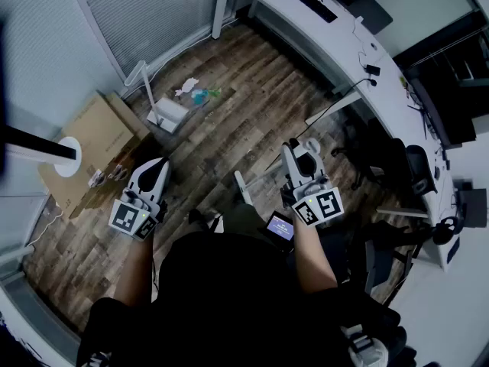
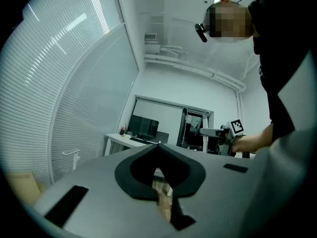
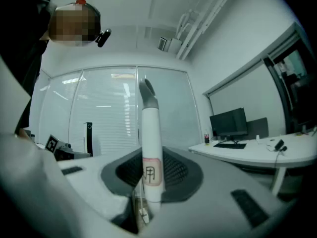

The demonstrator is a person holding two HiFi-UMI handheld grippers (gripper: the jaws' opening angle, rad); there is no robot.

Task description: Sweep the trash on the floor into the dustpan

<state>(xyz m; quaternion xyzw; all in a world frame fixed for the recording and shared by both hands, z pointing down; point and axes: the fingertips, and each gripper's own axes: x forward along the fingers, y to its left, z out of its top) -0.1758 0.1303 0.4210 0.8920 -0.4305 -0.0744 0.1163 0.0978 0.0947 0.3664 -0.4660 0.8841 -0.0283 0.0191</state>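
Our right claw is clamped on the white broom handle with a grey tip, while our left claw is clenched on nothing. We judge the sweeping not yet begun: the blue, white and green scraps lie well ahead of both claws, just beside the white plastic dustpan and outside it. Under the claws runs a dark wood-plank floor. Beyond the right claw curves a long white desk, and beyond the left hang slatted blinds.
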